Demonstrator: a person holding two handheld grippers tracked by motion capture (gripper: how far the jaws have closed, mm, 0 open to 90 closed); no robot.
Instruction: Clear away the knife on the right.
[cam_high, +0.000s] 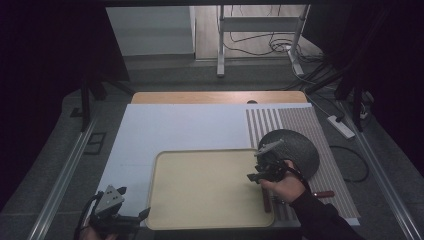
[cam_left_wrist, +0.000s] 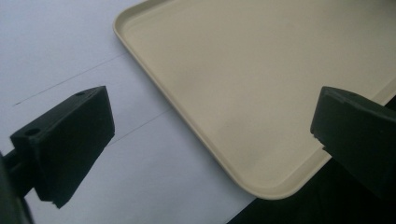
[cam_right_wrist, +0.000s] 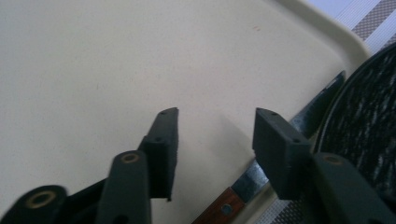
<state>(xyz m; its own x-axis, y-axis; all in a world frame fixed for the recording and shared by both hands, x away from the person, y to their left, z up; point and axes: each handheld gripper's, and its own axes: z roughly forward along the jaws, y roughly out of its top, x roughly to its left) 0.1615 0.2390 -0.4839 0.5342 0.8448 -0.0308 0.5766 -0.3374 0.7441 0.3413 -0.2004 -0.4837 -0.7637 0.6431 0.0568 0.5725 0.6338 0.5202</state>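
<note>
Knife (cam_right_wrist: 261, 175): lies along the right rim of the tray, wooden handle nearest the person, blade pointing away.
Left gripper (cam_high: 131, 216): jaws spread wide, at the tray's near left corner.
Right gripper (cam_high: 260, 172): jaws apart, empty, above the tray just beside the knife.
Tray (cam_high: 165, 200): beige, on the white board.
Plate (cam_high: 300, 147): dark, round, beyond the knife on the striped mat (cam_high: 325, 150).

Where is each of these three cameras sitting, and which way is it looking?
High view: above the person's side, looking forward and down on the table; both hands with hand-held grippers show.
Left gripper view: rides the left hand-held gripper, looking past its open jaws at the beige tray corner.
Right gripper view: rides the right hand-held gripper, facing the tray, a knife and a dark plate.
All share the tray.
</note>
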